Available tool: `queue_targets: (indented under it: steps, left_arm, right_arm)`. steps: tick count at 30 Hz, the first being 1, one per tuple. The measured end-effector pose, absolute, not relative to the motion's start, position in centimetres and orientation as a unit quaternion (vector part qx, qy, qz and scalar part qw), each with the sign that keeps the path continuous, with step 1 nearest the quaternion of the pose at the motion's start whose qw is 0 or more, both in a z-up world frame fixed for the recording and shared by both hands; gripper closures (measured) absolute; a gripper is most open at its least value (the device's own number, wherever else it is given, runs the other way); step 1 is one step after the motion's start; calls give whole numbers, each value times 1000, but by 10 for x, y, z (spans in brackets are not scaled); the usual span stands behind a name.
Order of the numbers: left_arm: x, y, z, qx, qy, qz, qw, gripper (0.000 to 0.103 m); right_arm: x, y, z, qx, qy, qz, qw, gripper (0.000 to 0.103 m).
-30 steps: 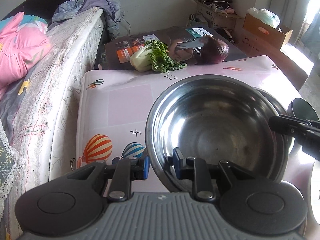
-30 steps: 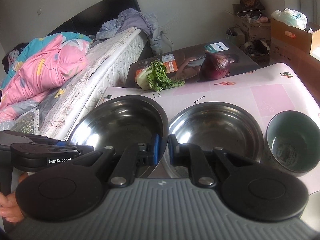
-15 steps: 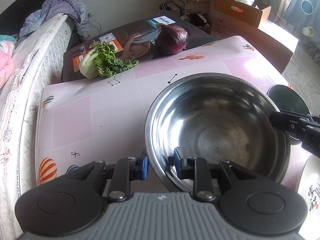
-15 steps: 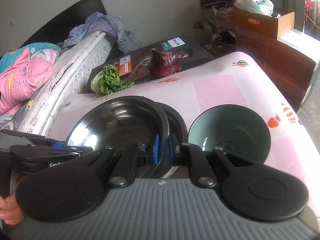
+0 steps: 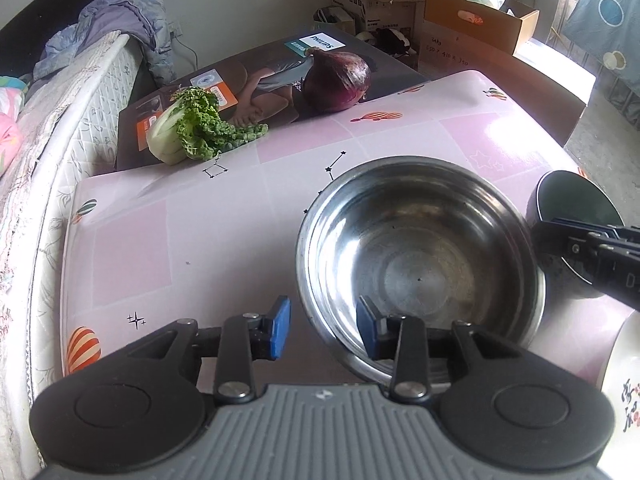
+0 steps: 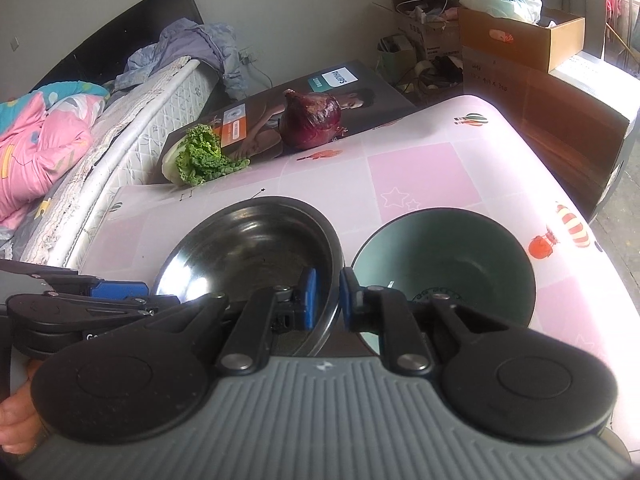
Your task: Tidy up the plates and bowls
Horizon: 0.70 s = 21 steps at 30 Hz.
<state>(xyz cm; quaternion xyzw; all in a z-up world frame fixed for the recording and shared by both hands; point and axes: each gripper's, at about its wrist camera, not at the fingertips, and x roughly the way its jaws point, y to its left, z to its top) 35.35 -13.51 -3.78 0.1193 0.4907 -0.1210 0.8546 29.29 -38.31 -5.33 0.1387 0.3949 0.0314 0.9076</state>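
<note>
A large steel bowl [image 5: 420,256] rests on the pink table, stacked in a second steel bowl whose rim shows beneath it [image 5: 384,372]. My left gripper [image 5: 323,327] is open, its jaws straddling the near rim without pinching it. In the right wrist view the steel bowl [image 6: 252,256] sits left of a green ceramic bowl [image 6: 444,264]. My right gripper [image 6: 327,300] straddles the steel bowl's right rim, its jaws slightly apart. A white plate [image 5: 624,372] shows at the right edge.
A cabbage [image 5: 188,128] and a red onion [image 5: 336,80] lie at the table's far edge by a Philips box [image 5: 256,68]. A bed [image 5: 48,128] runs along the left. Cardboard boxes [image 5: 480,20] stand at the back right.
The big steel bowl was carried right and set into the other steel bowl. My left gripper's jaws have opened off its rim. The right gripper's jaws have parted slightly.
</note>
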Motion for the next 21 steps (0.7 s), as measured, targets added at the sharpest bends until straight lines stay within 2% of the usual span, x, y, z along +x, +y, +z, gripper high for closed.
queue_targets:
  steps: [3, 9, 16, 21]
  left_arm:
    - [353, -134, -35, 117, 491, -120, 855, 63]
    - [344, -130, -24, 115, 484, -118, 859, 49]
    - [324, -132, -3, 117, 468, -126, 867, 38]
    - [305, -141, 10, 105, 463, -155, 866, 34]
  right_arm:
    - [292, -383, -53, 141, 394, 30, 908, 89]
    - [283, -390, -46, 160, 389, 33, 907, 81]
    - [253, -406, -30, 174, 371, 35, 912, 58]
    - [223, -426, -18, 182, 365, 24, 913, 57]
